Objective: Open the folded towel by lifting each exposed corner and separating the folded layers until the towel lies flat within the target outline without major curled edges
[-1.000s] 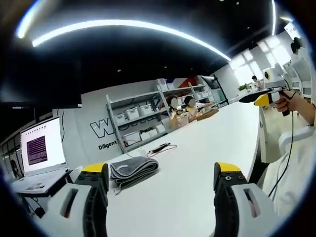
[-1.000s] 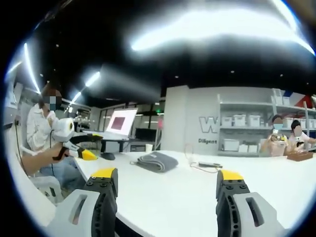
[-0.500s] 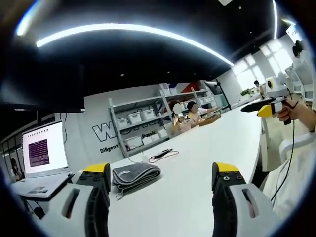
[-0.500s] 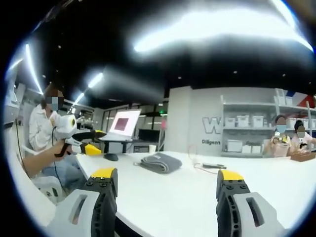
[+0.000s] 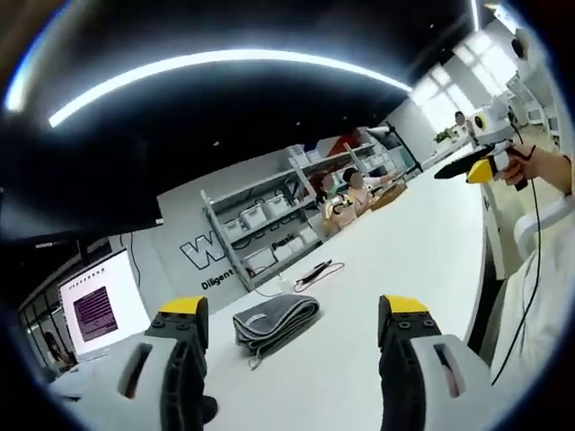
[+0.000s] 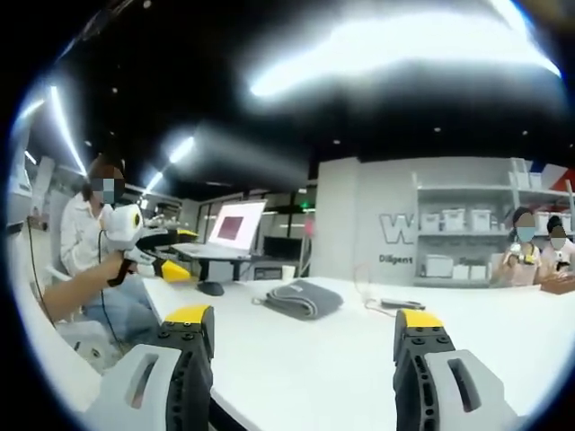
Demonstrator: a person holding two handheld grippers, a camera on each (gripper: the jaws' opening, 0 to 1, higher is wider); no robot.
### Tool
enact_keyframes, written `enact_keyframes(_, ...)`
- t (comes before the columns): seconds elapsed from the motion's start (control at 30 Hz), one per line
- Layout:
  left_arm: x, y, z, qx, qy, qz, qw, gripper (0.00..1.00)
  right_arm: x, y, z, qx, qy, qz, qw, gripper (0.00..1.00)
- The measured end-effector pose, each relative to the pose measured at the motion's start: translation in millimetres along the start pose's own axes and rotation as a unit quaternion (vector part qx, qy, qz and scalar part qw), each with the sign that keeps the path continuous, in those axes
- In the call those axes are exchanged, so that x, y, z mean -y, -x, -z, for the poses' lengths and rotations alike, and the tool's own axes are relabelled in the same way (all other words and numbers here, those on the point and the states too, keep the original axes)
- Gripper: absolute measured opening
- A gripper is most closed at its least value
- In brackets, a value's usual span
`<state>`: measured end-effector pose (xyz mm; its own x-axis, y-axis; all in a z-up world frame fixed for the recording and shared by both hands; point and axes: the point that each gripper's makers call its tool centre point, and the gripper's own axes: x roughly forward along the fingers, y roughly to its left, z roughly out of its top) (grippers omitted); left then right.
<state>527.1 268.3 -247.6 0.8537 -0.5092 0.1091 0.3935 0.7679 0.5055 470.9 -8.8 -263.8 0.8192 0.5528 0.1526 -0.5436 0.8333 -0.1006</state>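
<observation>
A folded grey towel (image 5: 275, 320) lies on the white table (image 5: 395, 260), a short way beyond my left gripper (image 5: 293, 312), which is open with nothing between its yellow-tipped jaws. In the right gripper view the same towel (image 6: 305, 298) rests further off on the table (image 6: 305, 359), well ahead of my open right gripper (image 6: 303, 316). The right gripper (image 5: 479, 166) appears at the far right of the left gripper view, held in a hand above the table edge. The left gripper (image 6: 148, 250) appears at the left of the right gripper view, also held in a hand.
A black cable (image 5: 314, 271) lies on the table behind the towel. A laptop (image 6: 229, 232) and a mouse (image 6: 211, 288) sit left of the towel. Shelves with white boxes (image 5: 260, 224) stand at the back, where people sit. A person's sleeve (image 5: 544, 296) hangs by the table edge.
Both views have shifted with the hands; the left camera has rolled and the towel now sits more centred between its jaws. The towel itself has not moved. Both grippers stay open.
</observation>
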Motion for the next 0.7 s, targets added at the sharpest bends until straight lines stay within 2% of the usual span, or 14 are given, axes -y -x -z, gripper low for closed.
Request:
enact_keyframes(0.2, 3.9, -14.3, 3.7, 0.0, -0.029, 0.012, 0.9995, 0.73, -3.5, -4.9, 2.1, -0.002, 0.0, -0.009, 1.0, 0.81)
enact_keyframes(0.23, 3.4, -19.4, 6.1, -0.004, -0.059, 0.013, 0.9982, 0.73, -3.6, -5.2, 2.7, -0.003, 0.0, -0.01, 0.9999, 0.81)
enact_keyframes(0.27, 4.9, -23.8, 3.9, 0.009, -0.085, 0.019, 0.9962, 0.73, -2.9, -5.0, 3.3, -0.004, -0.001, -0.01, 0.9999, 0.81)
enact_keyframes(0.5, -12.4, -36.7, 9.3, 0.02, -0.088, 0.005, 0.9959, 0.75, -0.3, -5.5, 7.0, -0.012, 0.002, -0.006, 0.9999, 0.81)
enact_keyframes(0.7, -18.2, -56.3, 25.9, 0.008, -0.106, 0.024, 0.9941, 0.75, 2.0, 3.3, 9.5, -0.017, 0.001, 0.004, 0.9999, 0.81)
